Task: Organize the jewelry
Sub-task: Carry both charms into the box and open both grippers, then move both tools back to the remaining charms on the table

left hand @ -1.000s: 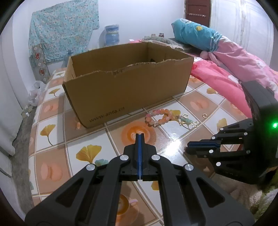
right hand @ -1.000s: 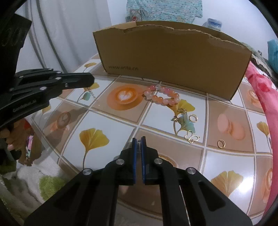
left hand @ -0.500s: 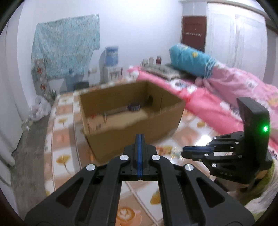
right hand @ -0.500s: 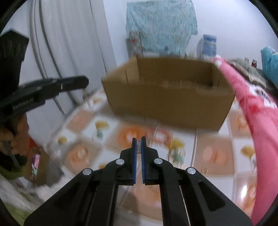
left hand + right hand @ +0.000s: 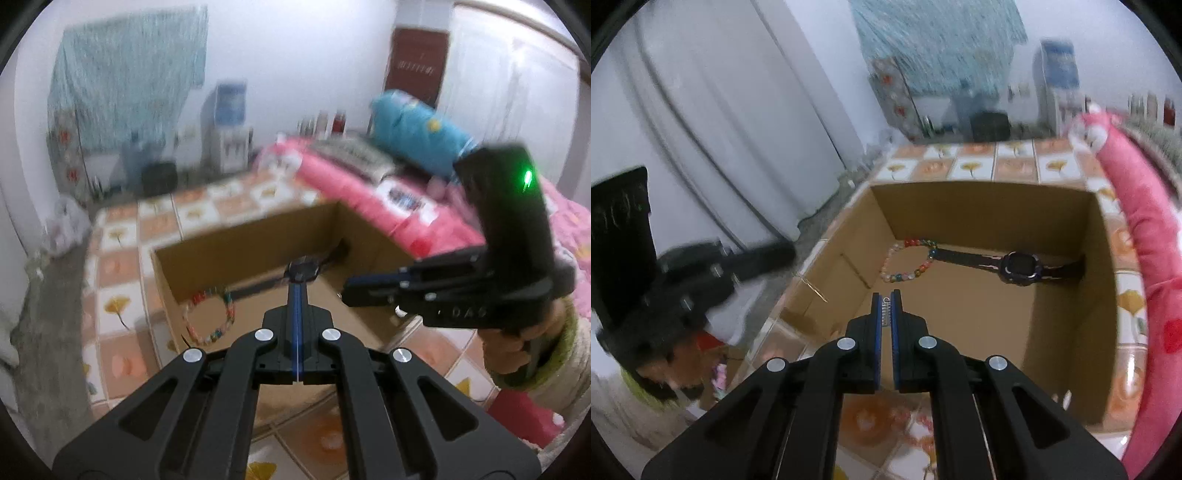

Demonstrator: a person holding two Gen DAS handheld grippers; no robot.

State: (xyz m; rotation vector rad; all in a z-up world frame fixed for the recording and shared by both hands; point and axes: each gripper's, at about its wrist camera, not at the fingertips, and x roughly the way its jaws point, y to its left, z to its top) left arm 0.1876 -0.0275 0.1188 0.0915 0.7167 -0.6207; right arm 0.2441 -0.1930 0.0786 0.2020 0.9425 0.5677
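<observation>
An open cardboard box (image 5: 1067,295) stands on the tiled floor; it also shows in the left wrist view (image 5: 258,229). Inside lie a multicoloured bead bracelet (image 5: 908,260) and a dark purple watch (image 5: 1021,267), also seen in the left wrist view as bracelet (image 5: 212,314) and watch (image 5: 304,271). My right gripper (image 5: 885,308) is shut on a small silver comb-like clip (image 5: 885,312), held above the box's near wall. My left gripper (image 5: 296,295) is shut and empty, above the box. A pink bead bracelet (image 5: 919,424) lies on the floor in front of the box.
A pink quilt (image 5: 369,184) on a bed runs along the right of the box, with a blue pillow (image 5: 413,125). White curtains (image 5: 720,129) hang at the left. A water dispenser (image 5: 229,125) stands by the far wall.
Both grippers have risen from floor level and tilted down over the box, so its inside now shows. The right gripper keeps the small clip between its fingers.
</observation>
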